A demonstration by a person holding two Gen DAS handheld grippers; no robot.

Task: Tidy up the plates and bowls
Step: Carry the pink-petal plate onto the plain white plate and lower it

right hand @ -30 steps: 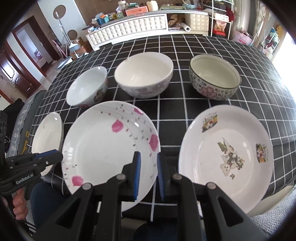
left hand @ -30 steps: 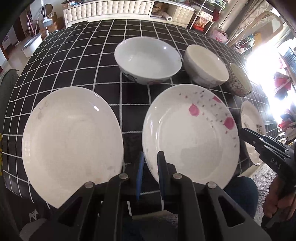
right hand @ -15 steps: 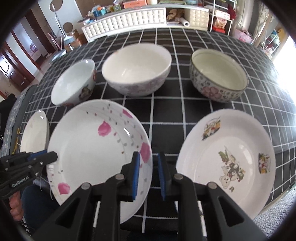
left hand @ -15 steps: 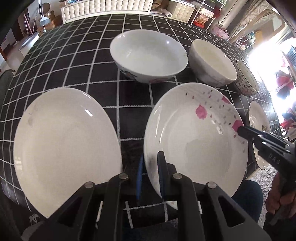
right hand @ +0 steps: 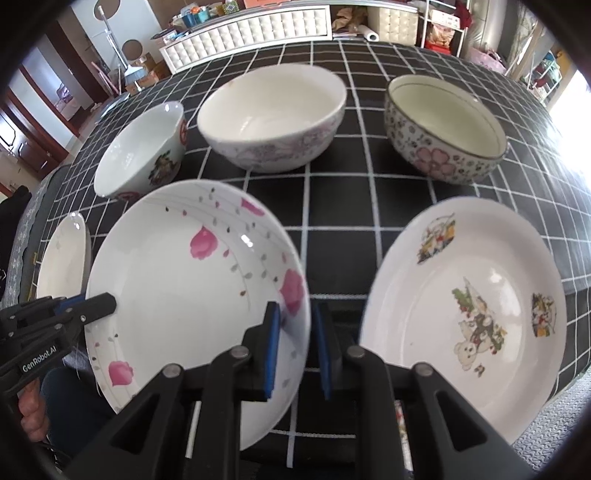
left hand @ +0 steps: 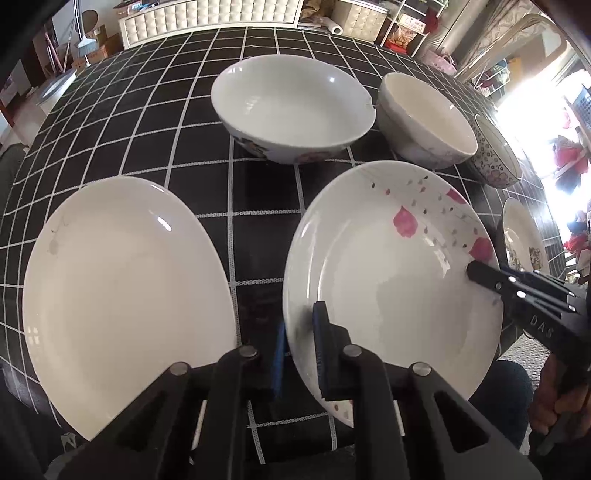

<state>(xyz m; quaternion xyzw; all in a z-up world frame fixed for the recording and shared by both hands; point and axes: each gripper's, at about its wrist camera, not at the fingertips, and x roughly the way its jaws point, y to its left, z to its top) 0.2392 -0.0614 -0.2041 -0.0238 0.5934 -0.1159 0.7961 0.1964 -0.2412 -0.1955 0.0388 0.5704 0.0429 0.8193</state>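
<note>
The pink-petal plate [left hand: 391,273] [right hand: 192,280] lies in the middle of the front row. My left gripper [left hand: 300,350] straddles its near left rim, jaws slightly apart, one finger over and one under. My right gripper [right hand: 295,343] straddles its near right rim the same way. A plain white plate [left hand: 122,295] lies to the left and a cartoon-print plate [right hand: 465,310] to the right. Behind stand three bowls: a white bowl [left hand: 295,107], a cream bowl [right hand: 273,118] and a flower-patterned bowl [right hand: 443,129].
The table [left hand: 147,122] wears a black cloth with a white grid. The plates overhang its near edge. A white tufted cabinet [right hand: 251,29] stands beyond the far edge, with shelves and clutter to the right.
Both grippers have moved forward onto the pink-petal plate's rim from either side. Their jaws now sit around its edge. The plate's near edge looks slightly raised.
</note>
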